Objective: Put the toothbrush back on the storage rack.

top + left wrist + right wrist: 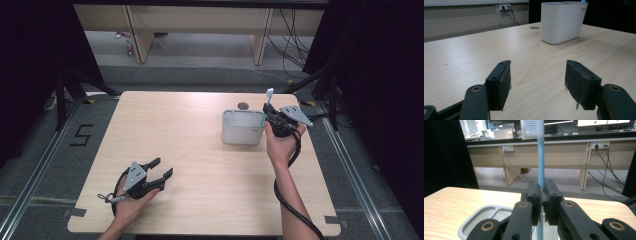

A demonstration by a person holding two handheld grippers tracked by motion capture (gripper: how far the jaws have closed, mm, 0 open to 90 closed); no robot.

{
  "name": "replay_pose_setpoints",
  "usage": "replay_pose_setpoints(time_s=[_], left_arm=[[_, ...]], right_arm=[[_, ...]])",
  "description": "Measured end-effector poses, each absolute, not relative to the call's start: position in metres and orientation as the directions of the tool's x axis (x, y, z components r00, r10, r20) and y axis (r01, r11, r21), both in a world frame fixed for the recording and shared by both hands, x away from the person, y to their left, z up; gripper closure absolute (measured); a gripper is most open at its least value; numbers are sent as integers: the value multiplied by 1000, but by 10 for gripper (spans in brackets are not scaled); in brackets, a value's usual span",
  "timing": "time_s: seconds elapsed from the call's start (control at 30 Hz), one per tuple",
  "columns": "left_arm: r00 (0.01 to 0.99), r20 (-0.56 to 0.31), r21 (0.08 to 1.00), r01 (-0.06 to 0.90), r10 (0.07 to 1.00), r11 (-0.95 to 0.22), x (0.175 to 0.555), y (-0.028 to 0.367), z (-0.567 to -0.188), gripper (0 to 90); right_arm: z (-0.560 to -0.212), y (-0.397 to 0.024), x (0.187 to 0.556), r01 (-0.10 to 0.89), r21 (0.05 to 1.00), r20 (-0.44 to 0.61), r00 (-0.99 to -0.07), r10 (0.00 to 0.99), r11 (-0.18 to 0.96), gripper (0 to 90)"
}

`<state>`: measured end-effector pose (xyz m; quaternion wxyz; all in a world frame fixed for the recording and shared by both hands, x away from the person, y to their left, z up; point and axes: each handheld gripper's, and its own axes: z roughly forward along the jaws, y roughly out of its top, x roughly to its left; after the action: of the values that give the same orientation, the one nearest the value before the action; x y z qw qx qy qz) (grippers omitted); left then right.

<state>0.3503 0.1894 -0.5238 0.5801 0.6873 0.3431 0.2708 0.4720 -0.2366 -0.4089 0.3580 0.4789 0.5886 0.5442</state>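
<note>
Two hand-held grippers here: the right hand-held gripper (543, 195) was clamped on a toothbrush (540, 157), held upright over the white holder (243, 127) on the table (200, 145). The left hand-held gripper (161, 167) sat open and empty. A tilt could've snagged the handle on the rim. Couldn't see the handle's lower end.

Left hand-held gripper (161, 168) low at the near left, jaws spread wide and empty, right hand-held gripper (270, 111) raised at the far right, jaws clamped together, forearm outstretched
</note>
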Motion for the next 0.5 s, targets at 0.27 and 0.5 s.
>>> replay_pose_setpoints(time_s=[0.27, 0.5], left_arm=[[618, -26, 983, 158, 786, -92, 350, 189, -524, 372], [618, -27, 983, 159, 786, -91, 350, 189, -524, 371]], right_arm=[[-415, -236, 473, 191, 981, 96, -282, 955, -43, 849], [-420, -235, 474, 196, 980, 99, -280, 955, -44, 849]])
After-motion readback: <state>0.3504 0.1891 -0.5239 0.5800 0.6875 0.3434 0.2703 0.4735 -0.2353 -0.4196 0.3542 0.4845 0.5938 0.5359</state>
